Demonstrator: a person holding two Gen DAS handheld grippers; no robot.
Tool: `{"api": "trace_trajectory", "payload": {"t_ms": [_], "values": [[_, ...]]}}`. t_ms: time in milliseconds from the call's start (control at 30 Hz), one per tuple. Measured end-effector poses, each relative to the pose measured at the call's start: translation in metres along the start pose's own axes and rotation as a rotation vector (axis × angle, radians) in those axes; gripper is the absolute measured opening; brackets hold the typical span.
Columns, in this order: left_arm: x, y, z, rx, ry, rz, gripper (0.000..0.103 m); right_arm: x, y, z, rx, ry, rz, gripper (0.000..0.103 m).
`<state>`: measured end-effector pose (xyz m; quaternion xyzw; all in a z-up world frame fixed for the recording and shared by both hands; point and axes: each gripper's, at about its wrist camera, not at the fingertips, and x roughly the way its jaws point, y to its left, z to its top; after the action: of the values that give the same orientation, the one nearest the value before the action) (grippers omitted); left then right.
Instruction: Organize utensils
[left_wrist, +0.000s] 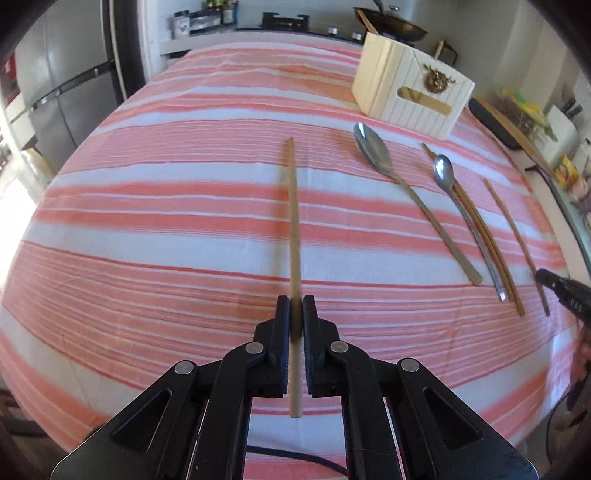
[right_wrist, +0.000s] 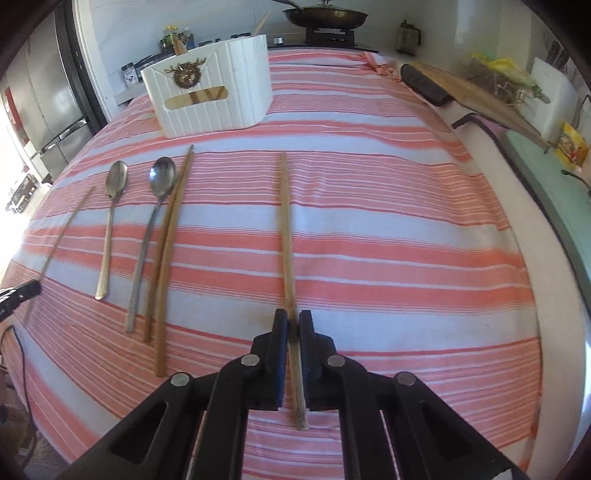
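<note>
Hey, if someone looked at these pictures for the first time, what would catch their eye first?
Probably the two black tongs, left and right, each shut on a chopstick over the pink-striped cloth. Next, the white box at the far end, with two spoons and more chopsticks lying before it.

faint letters "DAS" on right gripper (left_wrist: 565, 291)

Striped pink-and-white cloth (left_wrist: 155, 206) spread over the worktop; behind it a grey fridge (left_wrist: 70, 85), a dark pan (right_wrist: 325, 16) on a stove, jars (right_wrist: 177, 37) alongside.
</note>
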<state>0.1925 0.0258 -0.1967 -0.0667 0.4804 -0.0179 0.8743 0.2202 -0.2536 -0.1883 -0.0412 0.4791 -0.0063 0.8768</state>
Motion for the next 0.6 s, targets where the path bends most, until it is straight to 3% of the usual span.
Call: {"api": "trace_trajectory", "payload": {"t_ms": [100, 133, 167, 200, 233, 300, 600], "values": [[0.001, -0.003, 0.006, 0.027, -0.007, -0.015, 0.007, -0.001, 0.001, -0.006, -0.053, -0.034, -0.034, 0.01], [0.003, -0.003, 0.009, 0.034, -0.003, -0.024, 0.01, -0.001, 0.0, -0.008, -0.054, -0.039, -0.021, 0.022], [0.007, -0.004, 0.013, 0.043, 0.0, -0.033, 0.021, -0.002, 0.0, -0.009, -0.048, -0.046, 0.002, 0.034], [0.013, -0.004, 0.018, 0.052, -0.001, -0.033, 0.037, -0.002, -0.001, -0.01, -0.041, -0.055, 0.019, 0.055], [0.017, -0.004, 0.021, 0.063, -0.001, -0.023, 0.045, -0.003, -0.001, -0.01, -0.04, -0.069, 0.023, 0.059], [0.026, -0.007, 0.03, 0.085, 0.008, -0.002, 0.063, 0.003, 0.005, -0.008, -0.069, -0.058, 0.011, 0.059], [0.044, -0.007, 0.04, 0.119, -0.007, 0.063, 0.076, 0.008, 0.002, -0.011, -0.072, -0.101, 0.023, 0.067]]}}
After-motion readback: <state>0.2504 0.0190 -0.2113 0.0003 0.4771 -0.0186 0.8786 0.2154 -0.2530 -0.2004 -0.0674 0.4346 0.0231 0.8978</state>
